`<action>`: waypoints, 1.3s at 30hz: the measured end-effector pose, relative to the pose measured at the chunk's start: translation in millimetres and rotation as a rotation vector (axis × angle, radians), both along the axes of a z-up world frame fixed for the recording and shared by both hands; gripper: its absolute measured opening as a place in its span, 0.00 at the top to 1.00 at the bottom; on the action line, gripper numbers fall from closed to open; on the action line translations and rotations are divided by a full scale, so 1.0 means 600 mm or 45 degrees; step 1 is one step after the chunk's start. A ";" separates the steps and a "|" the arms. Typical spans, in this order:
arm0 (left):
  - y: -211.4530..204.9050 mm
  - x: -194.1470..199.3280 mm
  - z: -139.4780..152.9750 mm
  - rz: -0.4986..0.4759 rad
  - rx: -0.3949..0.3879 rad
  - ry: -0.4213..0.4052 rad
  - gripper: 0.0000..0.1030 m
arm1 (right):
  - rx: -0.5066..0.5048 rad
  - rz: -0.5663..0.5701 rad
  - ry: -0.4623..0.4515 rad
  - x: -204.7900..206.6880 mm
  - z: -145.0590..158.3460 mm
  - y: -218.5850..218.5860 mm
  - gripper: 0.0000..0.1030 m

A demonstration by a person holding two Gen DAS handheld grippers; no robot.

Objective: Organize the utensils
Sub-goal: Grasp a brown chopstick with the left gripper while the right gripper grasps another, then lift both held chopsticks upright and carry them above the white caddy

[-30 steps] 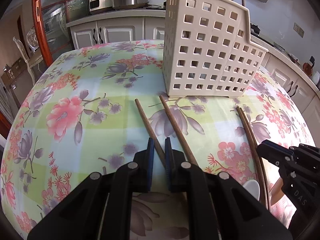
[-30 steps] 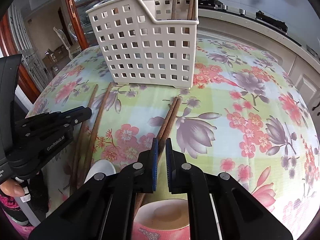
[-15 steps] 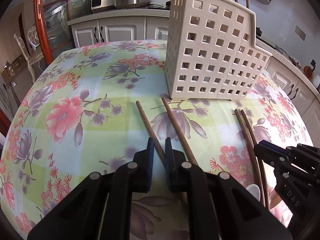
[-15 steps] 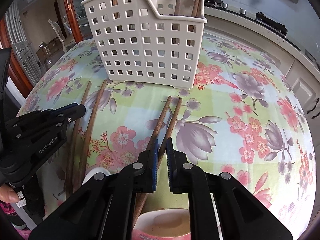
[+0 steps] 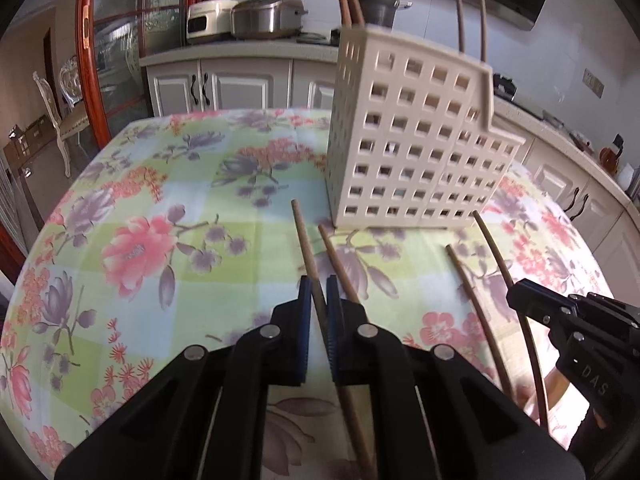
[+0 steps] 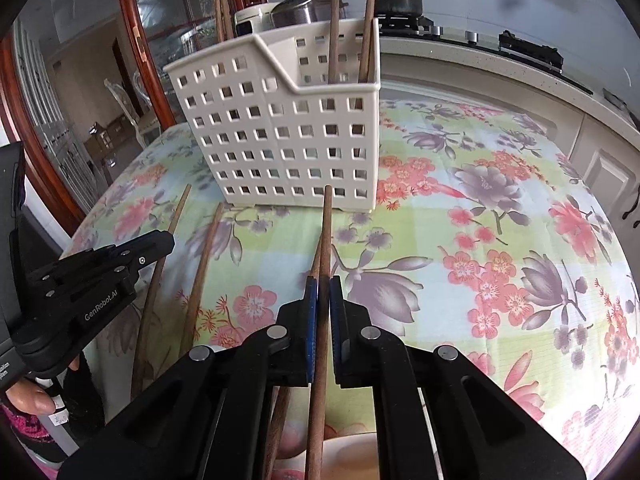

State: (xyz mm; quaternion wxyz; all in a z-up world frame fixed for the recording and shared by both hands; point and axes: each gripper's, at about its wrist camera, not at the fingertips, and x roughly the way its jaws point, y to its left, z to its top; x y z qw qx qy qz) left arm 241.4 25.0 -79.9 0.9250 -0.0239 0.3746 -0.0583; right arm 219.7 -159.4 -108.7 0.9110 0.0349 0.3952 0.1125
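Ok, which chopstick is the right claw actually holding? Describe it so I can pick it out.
Start at the white perforated utensil basket on the floral tablecloth. Two brown chopsticks lie before its right end; the held chopstick is the one lifted, pinched in the right claw, tip overlapping the basket's base.

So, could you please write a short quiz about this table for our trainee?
1. True or false: the left tool is shut on a chopstick.
2. How many standing chopsticks are in the white basket?
3. What does the right tool hold? A: a spoon. B: a second chopstick. C: nothing.

Key: 1 true; 2 four; 3 B.
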 end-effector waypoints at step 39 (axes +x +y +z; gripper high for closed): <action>-0.031 -0.215 0.153 -0.022 0.110 -0.515 0.93 | 0.106 0.114 -0.443 -0.167 0.154 -0.040 0.93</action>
